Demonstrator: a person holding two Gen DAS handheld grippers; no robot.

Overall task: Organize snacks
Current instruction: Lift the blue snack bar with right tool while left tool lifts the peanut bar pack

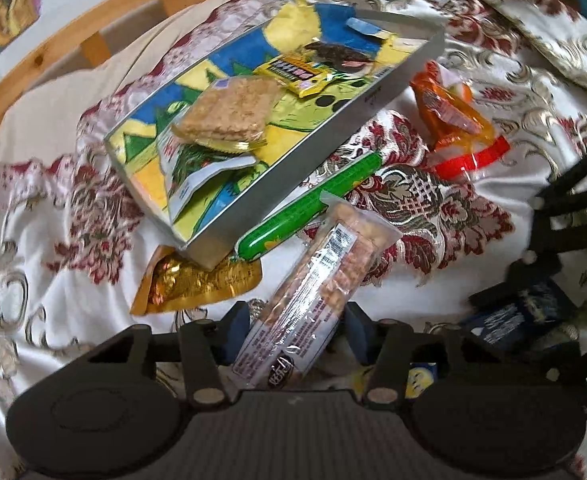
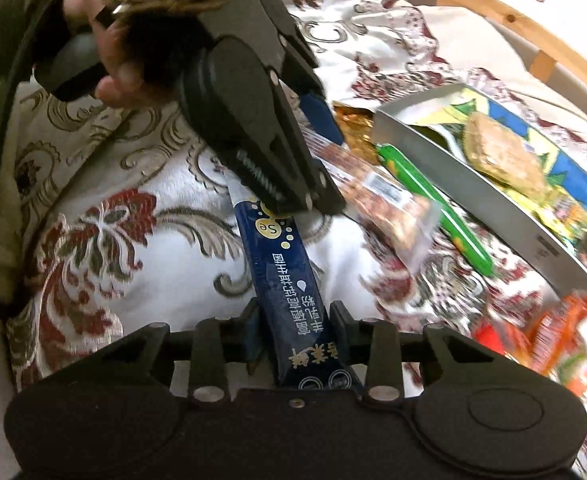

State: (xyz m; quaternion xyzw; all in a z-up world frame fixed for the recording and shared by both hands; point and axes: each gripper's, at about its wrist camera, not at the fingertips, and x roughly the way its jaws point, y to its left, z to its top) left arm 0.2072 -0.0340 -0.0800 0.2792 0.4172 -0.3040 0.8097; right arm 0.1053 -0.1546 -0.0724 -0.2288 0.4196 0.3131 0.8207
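Now we pinch a peanut bar [image 1: 317, 280] in our left hand-held gripper [image 1: 293, 328] and a blue sachet [image 2: 293, 304] in the right hand-held gripper [image 2: 293, 336]; both aim toward the tray [image 1: 333, 140] on the bed, presumably for sorting.

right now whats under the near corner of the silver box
A crinkled gold foil packet is pinned under the silver box corner; its far part is covered by the box, so its whole shape is hidden.

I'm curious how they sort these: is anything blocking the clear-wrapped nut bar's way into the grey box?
Nothing stands upright in between. Only the green tube lies flat beside the colourful grey-walled box, easily passed over by the clear-wrapped nut bar in the left claw.
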